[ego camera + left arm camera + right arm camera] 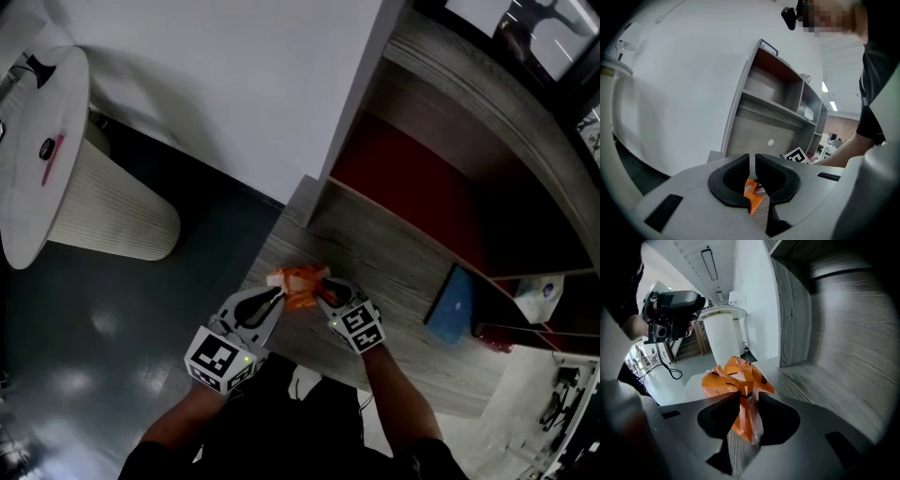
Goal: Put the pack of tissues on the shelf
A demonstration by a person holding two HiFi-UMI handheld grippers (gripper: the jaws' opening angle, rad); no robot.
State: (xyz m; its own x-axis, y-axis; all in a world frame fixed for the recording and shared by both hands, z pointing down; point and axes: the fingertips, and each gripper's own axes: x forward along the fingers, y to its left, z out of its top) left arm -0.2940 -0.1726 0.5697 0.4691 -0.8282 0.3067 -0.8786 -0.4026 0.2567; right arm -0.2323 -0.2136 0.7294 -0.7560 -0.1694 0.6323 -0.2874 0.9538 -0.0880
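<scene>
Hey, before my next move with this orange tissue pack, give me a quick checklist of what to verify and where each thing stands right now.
1. Right gripper holding the pack of tissues: ok, jaws pinch its orange wrapper.
2. Left gripper holding it too: ok, orange wrapper sits between nearly closed jaws.
3. Pack over the shelf board: ok, it is above the wood-grain surface near the left end.
4. Pack resting on the board or lifted: cannot tell.
5. Room to set it down: ok, bare wood lies between the pack and the blue item.
</scene>
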